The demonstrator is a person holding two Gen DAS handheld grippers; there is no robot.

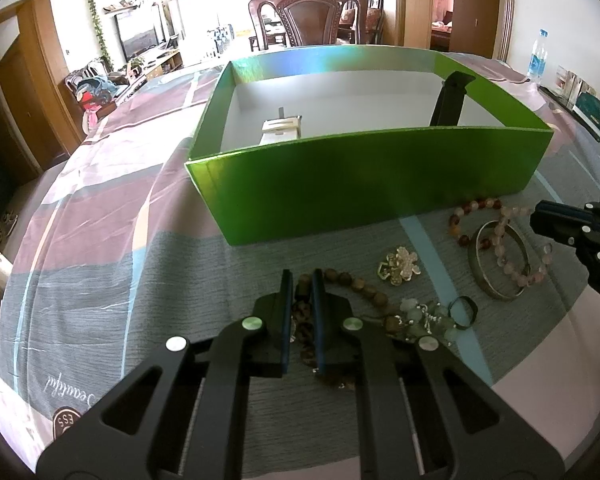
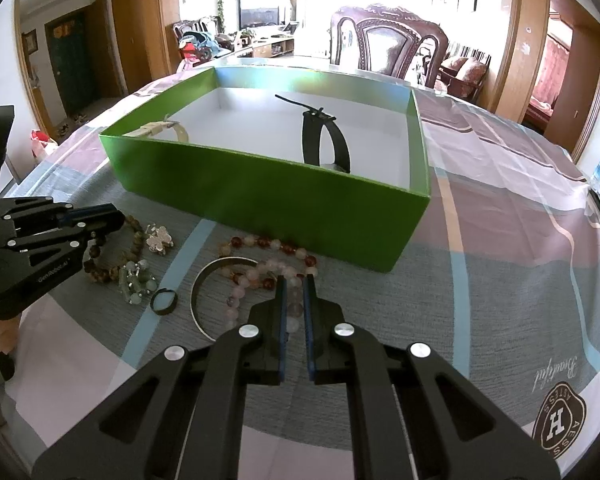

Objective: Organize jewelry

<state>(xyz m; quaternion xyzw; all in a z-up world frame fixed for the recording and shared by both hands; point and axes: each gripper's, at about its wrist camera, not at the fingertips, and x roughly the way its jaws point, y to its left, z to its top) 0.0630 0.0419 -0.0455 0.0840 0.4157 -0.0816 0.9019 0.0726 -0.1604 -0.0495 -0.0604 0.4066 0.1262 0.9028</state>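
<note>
Both tongs are seen nearly closed. The left tongs (image 1: 302, 276) are closed over the brown bead bracelet (image 1: 356, 284), which trails off to their right on the worktop (image 1: 140, 280). The right tongs (image 2: 294, 280) are pinched on the pink bead bracelet (image 2: 256, 276) — the green box (image 1: 360, 184) is judged the destination, straight ahead of both, nearer the right

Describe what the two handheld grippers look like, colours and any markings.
Both are matte black, angular linkage frames with triangular cutouts and round silver pivot pins. The left gripper and the right gripper each carry two flat, narrow fingers faced with blue pads. In the right wrist view, small white "GenRobot.AI" lettering marks the left gripper's side. No cables show.
</note>
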